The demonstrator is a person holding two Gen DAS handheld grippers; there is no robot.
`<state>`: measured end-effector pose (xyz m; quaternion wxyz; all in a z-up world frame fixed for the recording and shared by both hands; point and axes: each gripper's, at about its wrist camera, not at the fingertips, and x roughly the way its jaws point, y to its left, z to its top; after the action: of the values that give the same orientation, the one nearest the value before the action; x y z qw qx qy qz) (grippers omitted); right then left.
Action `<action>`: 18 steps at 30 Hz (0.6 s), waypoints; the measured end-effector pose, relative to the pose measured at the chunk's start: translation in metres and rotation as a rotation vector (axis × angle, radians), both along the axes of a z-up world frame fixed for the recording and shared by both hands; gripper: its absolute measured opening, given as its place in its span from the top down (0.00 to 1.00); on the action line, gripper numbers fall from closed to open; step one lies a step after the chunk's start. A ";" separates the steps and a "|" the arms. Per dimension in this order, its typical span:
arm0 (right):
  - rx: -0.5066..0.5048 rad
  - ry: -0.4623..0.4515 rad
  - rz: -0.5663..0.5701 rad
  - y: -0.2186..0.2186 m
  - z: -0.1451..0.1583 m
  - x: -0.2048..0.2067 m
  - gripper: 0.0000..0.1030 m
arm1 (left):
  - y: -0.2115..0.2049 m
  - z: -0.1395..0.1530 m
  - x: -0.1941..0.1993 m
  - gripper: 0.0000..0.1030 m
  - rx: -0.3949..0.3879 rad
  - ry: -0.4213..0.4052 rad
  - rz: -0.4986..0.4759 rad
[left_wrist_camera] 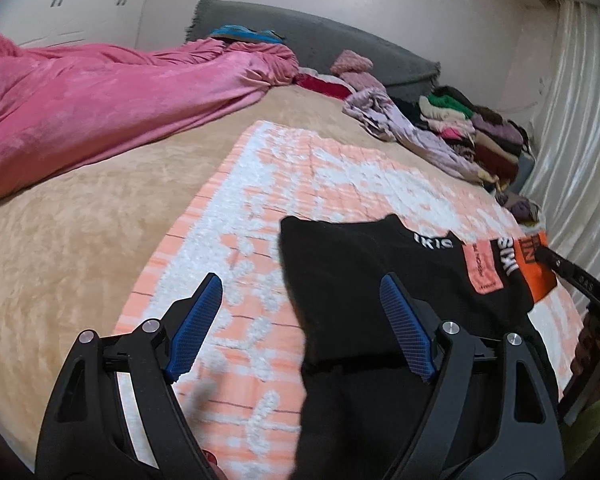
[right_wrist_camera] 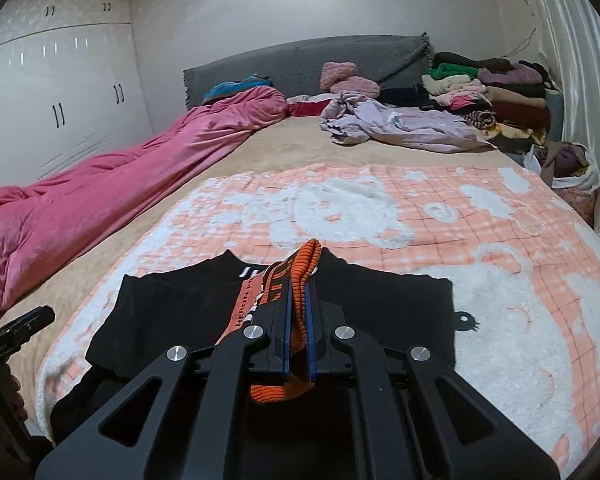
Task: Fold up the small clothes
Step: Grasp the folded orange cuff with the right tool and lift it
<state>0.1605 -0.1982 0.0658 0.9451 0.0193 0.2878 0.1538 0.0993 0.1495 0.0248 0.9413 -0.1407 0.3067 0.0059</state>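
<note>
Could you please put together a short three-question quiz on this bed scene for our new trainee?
1. True or false: the right gripper is shut on the orange ribbed cuff of the black sweatshirt with orange patches.
2. Multiple choice: the left gripper is (a) shut on the black sweatshirt, (b) open with nothing pinched, (c) shut on a pillow.
3. Fill the gap: the black sweatshirt lies on the peach-and-white checked fleece blanket, and the rumpled pink velvet duvet lies to the ____ of it in the right wrist view.

Key: 1 true; 2 b; 3 left.
</note>
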 end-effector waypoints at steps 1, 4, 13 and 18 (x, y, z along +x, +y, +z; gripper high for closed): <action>0.000 0.001 -0.006 -0.003 -0.001 0.001 0.95 | -0.003 0.001 0.001 0.28 0.005 0.006 -0.004; 0.000 0.007 -0.020 -0.009 -0.004 0.004 0.95 | -0.021 0.007 0.013 0.27 0.039 0.055 -0.037; 0.012 0.032 -0.049 -0.018 -0.014 0.009 0.95 | -0.069 0.000 0.054 0.27 0.052 0.097 -0.120; 0.001 0.033 -0.056 -0.022 -0.014 0.010 0.95 | -0.068 -0.026 0.073 0.27 0.057 0.132 -0.107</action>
<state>0.1706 -0.2200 0.0517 0.9442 0.0302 0.3025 0.1270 0.1719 0.0811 -0.0016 0.9217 -0.0965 0.3748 -0.0262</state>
